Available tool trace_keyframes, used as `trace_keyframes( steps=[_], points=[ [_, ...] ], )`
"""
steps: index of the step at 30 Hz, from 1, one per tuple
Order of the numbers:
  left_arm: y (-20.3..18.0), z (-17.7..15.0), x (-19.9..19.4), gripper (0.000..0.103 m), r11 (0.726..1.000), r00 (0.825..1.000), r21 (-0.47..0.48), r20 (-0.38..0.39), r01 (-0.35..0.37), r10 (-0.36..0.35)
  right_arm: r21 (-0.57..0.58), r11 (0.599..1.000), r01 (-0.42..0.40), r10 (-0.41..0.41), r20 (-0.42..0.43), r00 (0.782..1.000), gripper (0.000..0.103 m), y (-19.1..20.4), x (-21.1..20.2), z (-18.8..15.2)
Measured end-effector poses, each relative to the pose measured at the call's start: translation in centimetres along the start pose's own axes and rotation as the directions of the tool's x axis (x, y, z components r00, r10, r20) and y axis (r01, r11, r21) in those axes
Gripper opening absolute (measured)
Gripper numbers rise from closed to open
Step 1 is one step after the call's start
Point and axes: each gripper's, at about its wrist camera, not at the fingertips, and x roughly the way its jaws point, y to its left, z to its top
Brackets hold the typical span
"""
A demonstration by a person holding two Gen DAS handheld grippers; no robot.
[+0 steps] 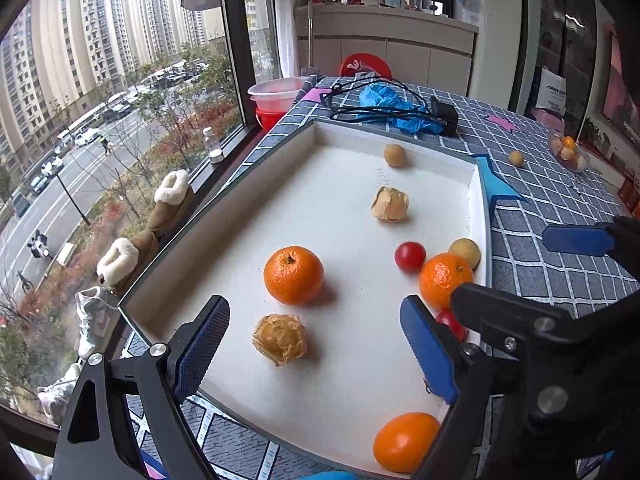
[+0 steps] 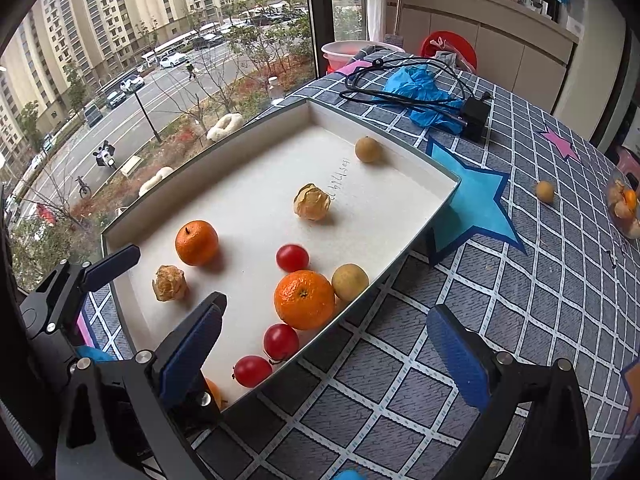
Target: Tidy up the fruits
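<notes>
Jaws apart; tray point(image 1: 478, 184) lengthwise away.

Around the white tray point(image 1: 482, 216), several things were only partly seen. A cherry tomato point(image 1: 454, 322) near its right wall lay half behind the left gripper's finger point(image 1: 430, 354). In the right wrist view, an orange point(image 2: 214, 392) at the tray's near corner was mostly covered by the right gripper's finger point(image 2: 192, 352). Well right of the tray, a clear container of fruit point(image 2: 626, 208) was cut off by the frame edge. Handwriting point(image 2: 338, 194) on the tray floor was too small to read.
</notes>
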Motion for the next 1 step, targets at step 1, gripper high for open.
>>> trace_keyframes(
  steps=[1],
  points=[
    [-0.01, -0.01, -0.02, 0.089, 1.0, 1.0, -0.001, -0.002, 0.003, -0.003, 0.001, 1.0, 0.0, 0.0, 0.0, 1.0, 0.103, 0.01, -0.01, -0.03]
  ],
)
